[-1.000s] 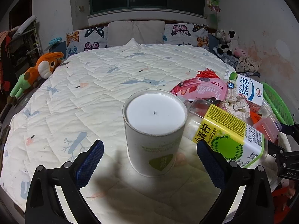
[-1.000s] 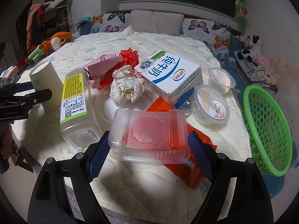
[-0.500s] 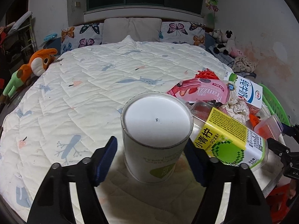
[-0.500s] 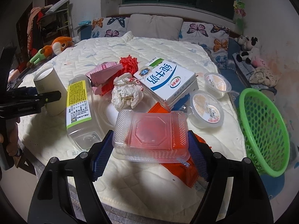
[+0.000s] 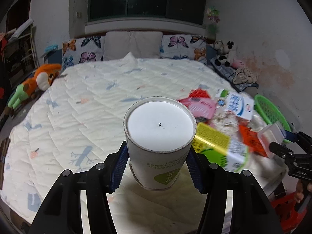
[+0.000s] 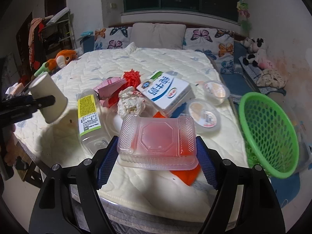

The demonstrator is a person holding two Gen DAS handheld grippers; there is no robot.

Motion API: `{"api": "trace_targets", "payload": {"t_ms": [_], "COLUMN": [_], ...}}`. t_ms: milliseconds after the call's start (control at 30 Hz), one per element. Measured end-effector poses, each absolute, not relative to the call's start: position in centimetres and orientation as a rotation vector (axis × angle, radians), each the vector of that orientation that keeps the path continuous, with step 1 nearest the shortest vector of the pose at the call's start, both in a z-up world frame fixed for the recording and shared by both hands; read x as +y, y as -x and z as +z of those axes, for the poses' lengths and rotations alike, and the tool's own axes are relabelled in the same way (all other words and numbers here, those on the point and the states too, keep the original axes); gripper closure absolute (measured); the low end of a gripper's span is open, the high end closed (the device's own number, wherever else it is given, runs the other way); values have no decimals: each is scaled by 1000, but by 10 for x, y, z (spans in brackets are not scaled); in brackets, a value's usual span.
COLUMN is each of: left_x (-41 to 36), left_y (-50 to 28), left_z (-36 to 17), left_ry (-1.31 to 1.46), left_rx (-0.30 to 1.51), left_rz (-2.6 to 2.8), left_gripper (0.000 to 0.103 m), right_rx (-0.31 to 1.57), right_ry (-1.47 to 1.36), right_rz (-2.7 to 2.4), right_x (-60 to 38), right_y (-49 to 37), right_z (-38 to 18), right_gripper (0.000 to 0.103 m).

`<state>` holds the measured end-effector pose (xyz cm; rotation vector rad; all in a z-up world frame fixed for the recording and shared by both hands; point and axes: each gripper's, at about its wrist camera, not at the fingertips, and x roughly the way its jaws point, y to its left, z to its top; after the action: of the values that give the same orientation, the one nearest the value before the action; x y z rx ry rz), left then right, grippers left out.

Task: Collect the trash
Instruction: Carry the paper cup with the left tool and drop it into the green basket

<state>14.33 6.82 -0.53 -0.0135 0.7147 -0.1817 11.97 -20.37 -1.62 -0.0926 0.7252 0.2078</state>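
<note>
- A home bedroom at night.
- A large bed (image 5: 81,105) with a cream quilt fills the room.
- Butterfly-print pillows (image 6: 208,39) line its head beneath a dark window (image 5: 146,2).
- Stuffed toys (image 5: 226,52) sit along the sides.

Matt paper cup (image 5: 159,140) — glossy clear plastic box (image 6: 158,139).

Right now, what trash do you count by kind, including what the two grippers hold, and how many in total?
Paper cup, in the left gripper: 1
Clear clamshell box, in the right gripper: 1
Plastic bottle: 1
Milk carton: 1
Sealed pudding cups: 2
Crumpled paper wad: 1
Pink snack wrapper: 1
Orange wrapper: 1
Red shredded piece: 1
Total: 10
</note>
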Motion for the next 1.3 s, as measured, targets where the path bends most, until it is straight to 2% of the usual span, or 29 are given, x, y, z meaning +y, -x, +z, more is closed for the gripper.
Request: {"api": "trace_targets", "payload": {"t_ms": [233,500,1300], "left_x": [35,-32,-240], "left_y": [-129,-139,-223], "left_z": [30,44,34], "left_ry": [-9,-42,-127], "left_rx": [666,673,774], "left_rz": [-265,-391,-666], "left_gripper": [47,47,47], "right_rx": [708,700,819], "right_ry": [72,25,-63], "right_rz": [164,93,-152], "right_x": [-231,-280,-433], "right_y": [-111,-111,-165], "right_z": [-7,-1,-38], "right_gripper": [27,27,25]}}
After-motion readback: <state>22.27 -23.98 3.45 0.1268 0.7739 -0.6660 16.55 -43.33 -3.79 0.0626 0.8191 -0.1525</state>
